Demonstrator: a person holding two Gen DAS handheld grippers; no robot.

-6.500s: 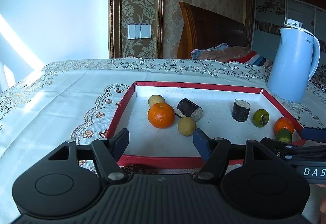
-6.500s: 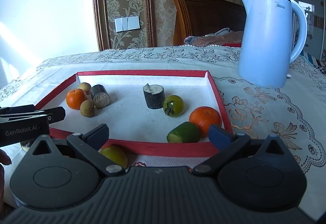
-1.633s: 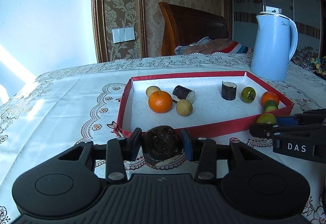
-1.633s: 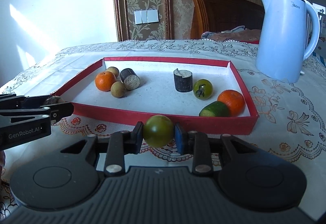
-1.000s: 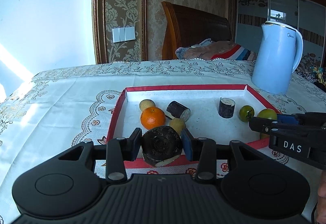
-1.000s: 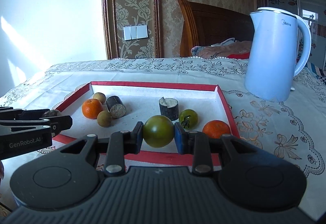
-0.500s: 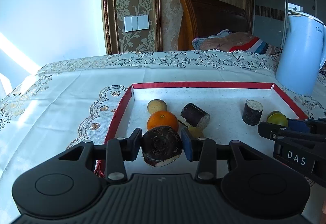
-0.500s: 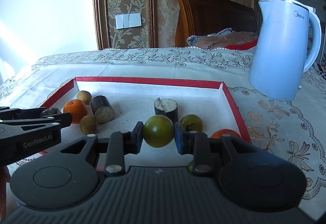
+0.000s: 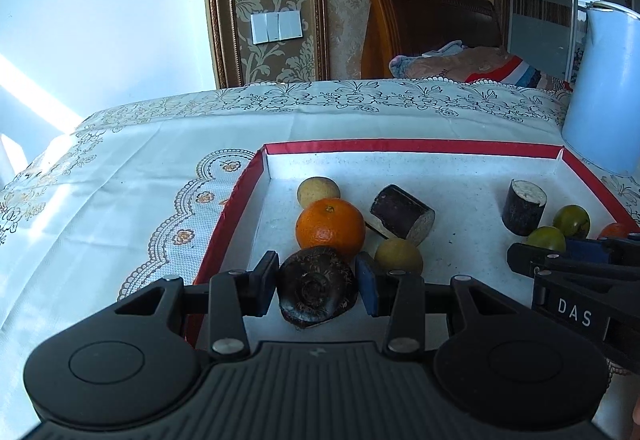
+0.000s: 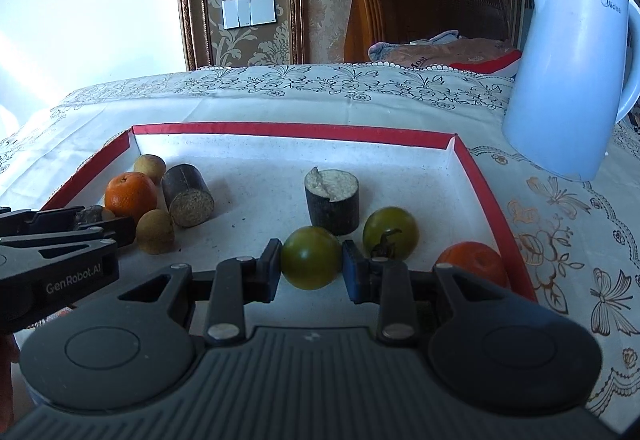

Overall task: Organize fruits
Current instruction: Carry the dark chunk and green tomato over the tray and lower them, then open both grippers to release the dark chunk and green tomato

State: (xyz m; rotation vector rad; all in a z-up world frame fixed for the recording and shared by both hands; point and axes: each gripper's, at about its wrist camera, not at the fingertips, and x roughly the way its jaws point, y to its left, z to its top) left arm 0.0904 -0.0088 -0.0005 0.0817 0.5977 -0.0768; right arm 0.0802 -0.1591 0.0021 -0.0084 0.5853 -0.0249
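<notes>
My left gripper [image 9: 316, 290] is shut on a dark brown round fruit [image 9: 316, 294], held over the near left part of the red-rimmed tray [image 9: 400, 147], just in front of an orange [image 9: 330, 230]. My right gripper [image 10: 310, 264] is shut on a green tomato [image 10: 311, 258], held over the tray's [image 10: 288, 129] near right part, next to another green tomato [image 10: 390, 228] and a dark cut stub [image 10: 332, 199]. In the tray also lie two small yellow-brown fruits [image 9: 318, 191] [image 9: 399, 255], a lying dark stub [image 9: 402, 215] and a second orange [image 10: 472, 264].
A light blue kettle [image 10: 572, 71] stands on the patterned tablecloth [image 9: 120, 191] just past the tray's far right corner. A wooden headboard [image 9: 424, 23] and bedding lie behind the table. The right gripper's body [image 9: 580, 300] shows at the right of the left wrist view.
Both grippers have moved forward and down over the tray with their fruits still held. The view of the tray has grown closer.
</notes>
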